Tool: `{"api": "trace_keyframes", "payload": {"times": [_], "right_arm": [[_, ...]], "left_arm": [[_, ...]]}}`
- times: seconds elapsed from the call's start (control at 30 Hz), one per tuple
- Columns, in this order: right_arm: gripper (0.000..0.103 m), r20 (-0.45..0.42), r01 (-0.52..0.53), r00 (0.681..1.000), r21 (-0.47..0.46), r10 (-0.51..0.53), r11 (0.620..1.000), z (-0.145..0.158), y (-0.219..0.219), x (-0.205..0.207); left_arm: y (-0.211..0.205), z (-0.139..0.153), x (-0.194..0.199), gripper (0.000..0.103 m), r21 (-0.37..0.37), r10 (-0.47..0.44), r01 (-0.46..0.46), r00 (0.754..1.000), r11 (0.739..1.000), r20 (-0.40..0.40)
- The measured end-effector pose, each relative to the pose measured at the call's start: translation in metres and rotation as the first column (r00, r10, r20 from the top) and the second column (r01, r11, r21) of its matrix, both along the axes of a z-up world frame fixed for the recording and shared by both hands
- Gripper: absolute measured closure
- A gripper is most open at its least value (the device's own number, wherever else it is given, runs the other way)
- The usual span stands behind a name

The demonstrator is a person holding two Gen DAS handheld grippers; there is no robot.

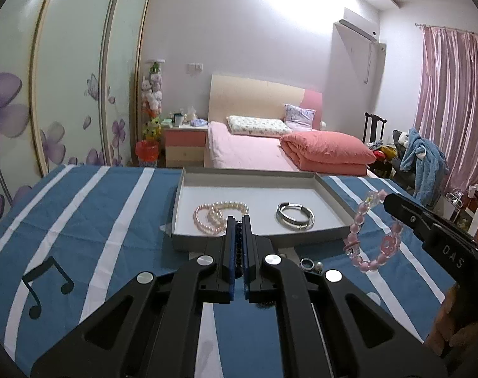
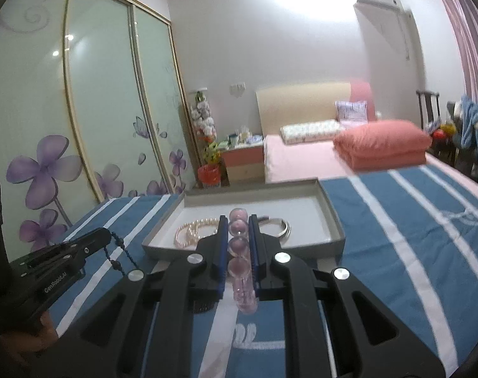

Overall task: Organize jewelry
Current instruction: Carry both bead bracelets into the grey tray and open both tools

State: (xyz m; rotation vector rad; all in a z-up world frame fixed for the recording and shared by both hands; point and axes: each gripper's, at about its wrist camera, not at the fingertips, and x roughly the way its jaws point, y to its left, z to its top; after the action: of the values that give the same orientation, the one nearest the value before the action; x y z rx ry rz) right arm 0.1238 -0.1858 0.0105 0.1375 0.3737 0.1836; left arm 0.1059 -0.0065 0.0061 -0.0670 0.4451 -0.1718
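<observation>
Both bracelets are pinched and lifted, with the tray just ahead of my fingers.

My right gripper (image 2: 236, 245) is clamped on the pink bead bracelet (image 1: 375, 230), whose loop hangs below the fingers with its beads lined up along them, pointing toward the grey tray (image 1: 330, 189). My left gripper (image 1: 238, 236) is clamped on the dark bead strand (image 2: 120, 253), which dangles thin and long beneath the tips. The tray lies straight ahead of and below both pairs of fingers on the striped surface (image 1: 81, 208), the left slightly nearer its front rim. The pearl bracelets (image 1: 218, 212) sit ahead of my left fingers, the silver bangles (image 1: 295, 217) further right; open floor remains behind them.
</observation>
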Motion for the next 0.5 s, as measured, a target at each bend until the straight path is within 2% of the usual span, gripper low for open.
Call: {"api": "trace_keyframes", "payload": {"times": [0.3,0.5], "right_arm": [[0.09,0.151,0.046,0.988,-0.094,-0.031,0.995,0.021,0.014,-0.004],[0.09,0.193,0.064,0.98,-0.107,-0.043,0.992,0.027,0.018,0.001]], "left_arm": [[-0.009,0.015,0.002,0.099,0.046,0.04,-0.043,0.996,0.998,0.082],[-0.014,0.021,0.007,0.099,0.058,0.074,-0.081,0.991,0.995,0.114]]}}
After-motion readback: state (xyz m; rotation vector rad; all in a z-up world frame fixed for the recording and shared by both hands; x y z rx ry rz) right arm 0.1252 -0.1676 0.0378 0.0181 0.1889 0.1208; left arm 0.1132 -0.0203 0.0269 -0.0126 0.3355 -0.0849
